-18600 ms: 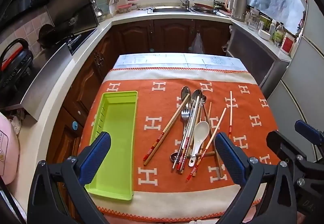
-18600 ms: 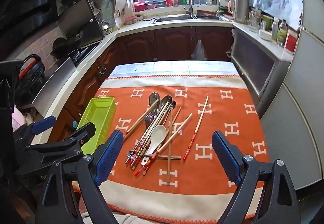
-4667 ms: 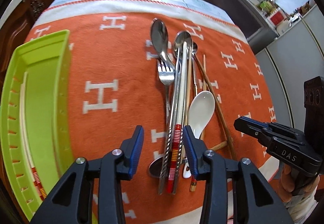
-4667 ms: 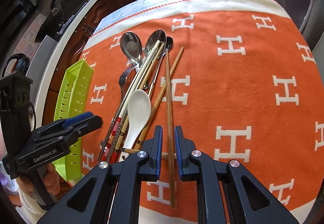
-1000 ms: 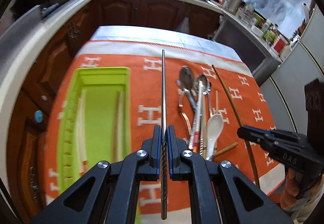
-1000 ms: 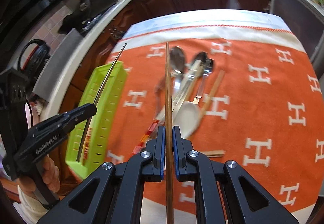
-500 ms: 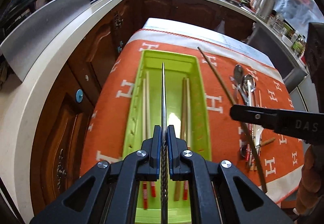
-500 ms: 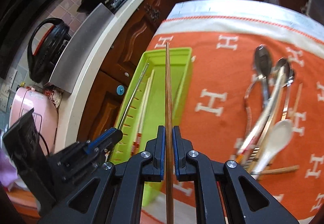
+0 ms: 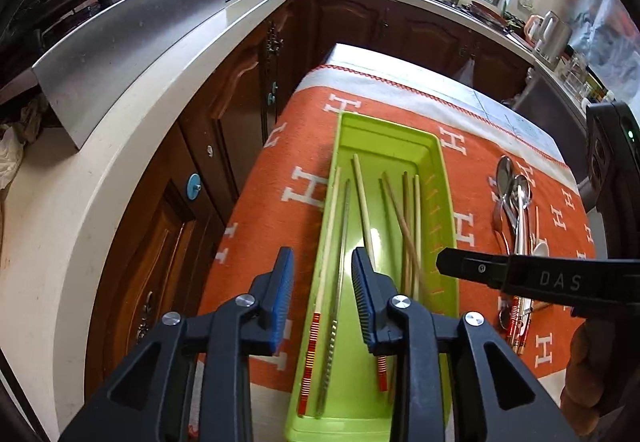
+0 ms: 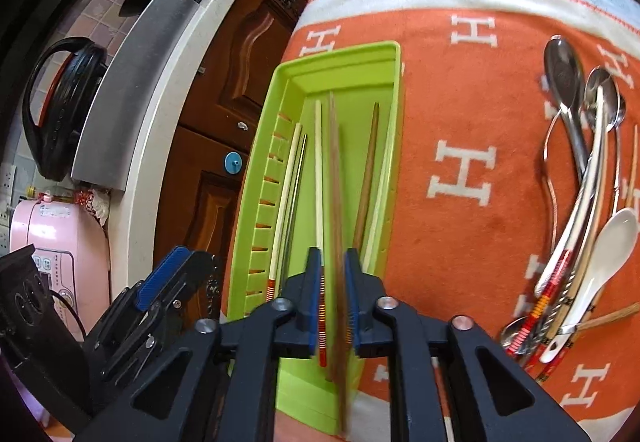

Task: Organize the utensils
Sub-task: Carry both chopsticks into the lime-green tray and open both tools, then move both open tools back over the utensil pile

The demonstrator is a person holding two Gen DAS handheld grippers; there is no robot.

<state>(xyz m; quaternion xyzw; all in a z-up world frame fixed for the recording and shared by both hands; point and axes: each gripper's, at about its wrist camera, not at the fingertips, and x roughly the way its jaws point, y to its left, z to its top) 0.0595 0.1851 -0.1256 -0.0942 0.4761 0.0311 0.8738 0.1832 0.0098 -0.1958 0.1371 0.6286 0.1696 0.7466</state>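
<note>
A lime green tray (image 9: 446,202) (image 10: 352,60) lies on the orange cloth and holds several chopsticks. My left gripper (image 9: 322,298) is open and empty just above the tray's near end, over a metal chopstick (image 9: 340,262) that lies in the tray. My right gripper (image 10: 333,296) is slightly open over the same end; a blurred brown wooden chopstick (image 10: 335,202) is between its jaws, dropping free into the tray. The right gripper's arm (image 9: 540,280) crosses the left wrist view at the right.
A pile of spoons, a fork, a white ceramic spoon (image 10: 596,254) and more chopsticks lies on the cloth (image 10: 472,114) right of the tray. A white counter (image 9: 120,146) and wooden cabinets run along the left. The left gripper (image 10: 160,294) shows at the lower left of the right wrist view.
My left gripper has opened and the metal chopstick now lies in the tray. My right gripper has opened a little and its wooden chopstick is falling, blurred.
</note>
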